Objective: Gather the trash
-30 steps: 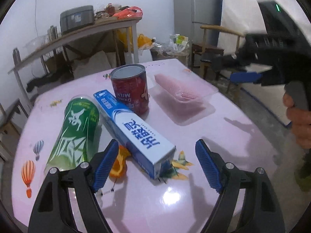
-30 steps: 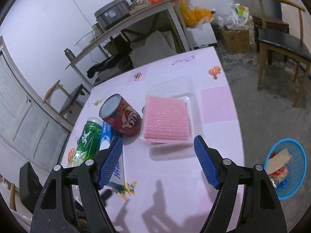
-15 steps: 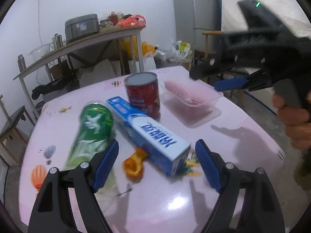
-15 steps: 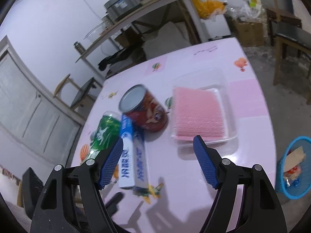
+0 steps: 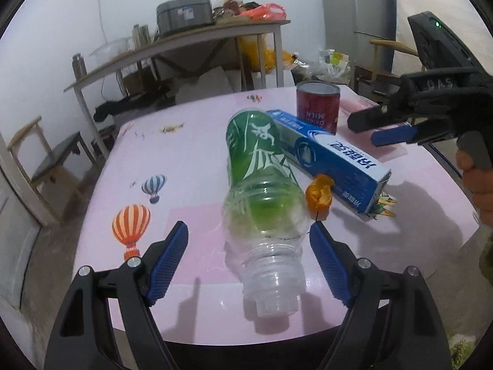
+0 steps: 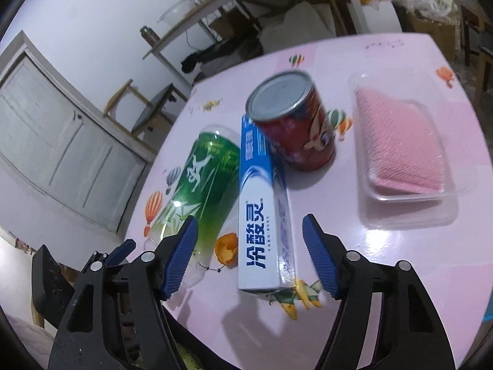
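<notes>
A green plastic bottle [image 5: 262, 182] [image 6: 200, 185] lies on the pink table, its open neck toward me. My left gripper [image 5: 249, 257] is open, its blue pads on either side of the bottle's neck without touching. A blue-and-white toothpaste box [image 5: 332, 157] [image 6: 263, 215] lies beside the bottle. My right gripper [image 6: 250, 254] stands over the box's near end; its jaws are closing, with the pads still apart from the box. Between bottle and box lies an orange peel [image 5: 319, 195] [image 6: 227, 248]. A red can [image 5: 317, 104] [image 6: 292, 123] stands upright behind them.
A clear plastic tray [image 6: 406, 151] with a pink ribbed pad lies at the table's right. The table's near edge [image 5: 277, 336] is just beneath my left gripper. A chair [image 5: 49, 160] stands to the left, a cluttered side table [image 5: 172, 46] behind.
My left gripper has swung left from the toothpaste box to straddle the bottle's neck. My right gripper has moved left from the tray to over the box, and its jaws have narrowed a little.
</notes>
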A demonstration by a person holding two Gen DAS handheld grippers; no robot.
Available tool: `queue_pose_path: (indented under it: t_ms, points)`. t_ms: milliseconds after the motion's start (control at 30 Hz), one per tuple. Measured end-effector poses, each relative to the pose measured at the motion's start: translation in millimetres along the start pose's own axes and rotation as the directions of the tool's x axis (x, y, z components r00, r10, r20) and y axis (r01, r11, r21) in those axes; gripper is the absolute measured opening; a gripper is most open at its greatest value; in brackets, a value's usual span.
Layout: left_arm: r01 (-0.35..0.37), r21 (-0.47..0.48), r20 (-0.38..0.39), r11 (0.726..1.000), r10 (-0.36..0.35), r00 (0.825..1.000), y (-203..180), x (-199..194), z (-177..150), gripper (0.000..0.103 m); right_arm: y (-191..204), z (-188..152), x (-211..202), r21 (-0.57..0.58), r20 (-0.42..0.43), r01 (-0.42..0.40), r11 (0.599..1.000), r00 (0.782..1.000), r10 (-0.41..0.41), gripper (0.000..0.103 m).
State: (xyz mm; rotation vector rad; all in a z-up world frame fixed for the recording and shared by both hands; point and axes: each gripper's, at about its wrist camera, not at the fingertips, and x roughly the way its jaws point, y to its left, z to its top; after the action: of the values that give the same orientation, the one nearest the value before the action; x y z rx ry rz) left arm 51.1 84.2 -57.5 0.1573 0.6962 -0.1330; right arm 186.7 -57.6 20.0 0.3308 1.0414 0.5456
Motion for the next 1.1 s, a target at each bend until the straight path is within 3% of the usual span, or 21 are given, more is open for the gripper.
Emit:
queue_pose_path:
  t_ms: [100,433,867,967,1100]
  points:
    - [0.041,-0.033,-0.011,0.999,-0.041,0.999,4.5,1.9,2.3,0.079,0.2,0.7,10.0,0.005,-0.031,0.030,1.000,0.999,-0.030,0.061]
    - [0.062,-0.038,-0.034,0.997,-0.063,0.997,3.2,10.8,1.0,0.079,1.0,-6.1,24.5,-0.001,-0.090,0.084,0.996,0.992,-0.084,0.037]
    - [0.100,-0.086,-0.037,0.991,-0.104,0.994,11.0,13.0,3.7,0.079,6.4,-9.0,17.0,-0.068,-0.074,0.153,0.986,0.985,-0.157,0.036]
    - [0.154,-0.136,-0.038,0.979,-0.161,0.986,21.9,15.0,13.2,0.079,4.4,-8.9,15.8,-0.065,-0.077,0.150,0.987,0.985,-0.154,0.037]
    - [0.256,-0.243,-0.079,0.936,-0.282,0.956,42.8,29.9,30.0,0.079,1.7,-9.2,14.2,-0.059,-0.077,0.146,0.988,0.986,-0.150,0.038]
